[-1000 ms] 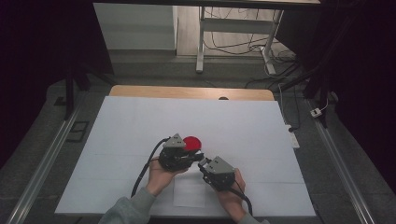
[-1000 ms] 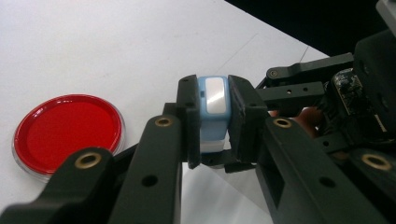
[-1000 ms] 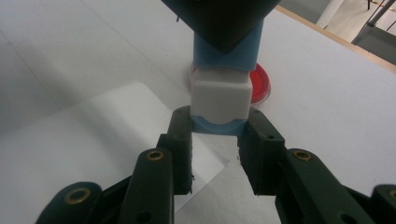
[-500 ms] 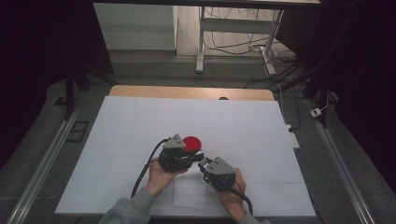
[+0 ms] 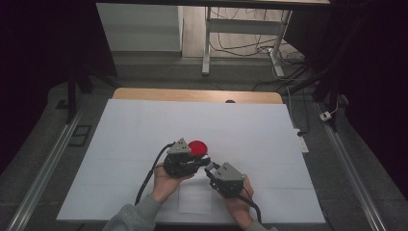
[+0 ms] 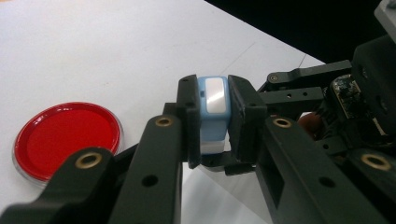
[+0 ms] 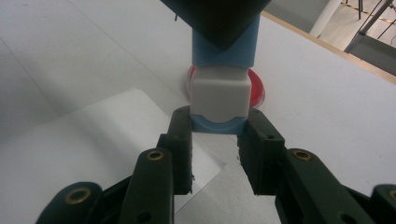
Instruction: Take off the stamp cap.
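Observation:
A small light-blue and white block (image 6: 212, 100) hangs just above the table between both grippers. My left gripper (image 6: 212, 122) is shut on its blue part, jaws pressed on either side. My right gripper (image 7: 217, 135) comes from the opposite end, and its jaws are closed against the block's (image 7: 218, 93) white end with the rounded blue rim. In the high view the left gripper (image 5: 204, 162) and right gripper (image 5: 211, 169) meet tip to tip near the table's front middle. A round red dish (image 5: 197, 147) with a clear rim lies flat just behind them.
The white table top (image 5: 144, 130) stretches wide on all sides. A loose white paper sheet (image 5: 195, 197) lies under the hands near the front edge. A wooden strip (image 5: 192, 95) borders the far edge. The red dish (image 6: 65, 137) sits close beside the left jaws.

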`<move>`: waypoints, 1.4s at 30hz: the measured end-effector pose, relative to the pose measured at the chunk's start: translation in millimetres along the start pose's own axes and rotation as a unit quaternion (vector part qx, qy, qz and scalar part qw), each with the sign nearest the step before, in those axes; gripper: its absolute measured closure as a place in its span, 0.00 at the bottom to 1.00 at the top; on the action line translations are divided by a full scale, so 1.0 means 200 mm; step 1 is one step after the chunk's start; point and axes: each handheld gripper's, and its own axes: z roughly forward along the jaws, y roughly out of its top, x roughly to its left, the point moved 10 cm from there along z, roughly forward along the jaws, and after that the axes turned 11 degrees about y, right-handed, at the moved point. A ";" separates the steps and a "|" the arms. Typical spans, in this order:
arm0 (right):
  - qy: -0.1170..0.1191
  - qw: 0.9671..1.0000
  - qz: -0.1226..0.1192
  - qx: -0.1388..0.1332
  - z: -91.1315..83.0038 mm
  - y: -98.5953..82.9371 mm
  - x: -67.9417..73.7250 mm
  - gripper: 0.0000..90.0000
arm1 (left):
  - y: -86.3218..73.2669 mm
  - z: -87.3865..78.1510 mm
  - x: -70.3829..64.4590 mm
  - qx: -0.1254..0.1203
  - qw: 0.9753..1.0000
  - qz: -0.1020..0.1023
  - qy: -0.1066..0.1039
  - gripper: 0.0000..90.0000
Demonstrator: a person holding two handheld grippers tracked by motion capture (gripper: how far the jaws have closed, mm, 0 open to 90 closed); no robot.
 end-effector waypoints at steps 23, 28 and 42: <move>0.025 0.999 -0.017 0.024 -0.01 -0.03 -0.01 0.73 | 0.05 -0.08 0.07 -0.029 0.999 -0.017 0.003 0.84; 0.022 1.000 -0.004 0.016 -0.02 -0.03 -0.04 0.73 | 0.04 -0.08 0.06 -0.026 0.999 -0.019 -0.001 0.84; 0.022 1.000 0.002 0.015 -0.06 -0.07 -0.09 0.73 | 0.03 -0.07 0.06 -0.018 1.000 -0.018 -0.002 0.84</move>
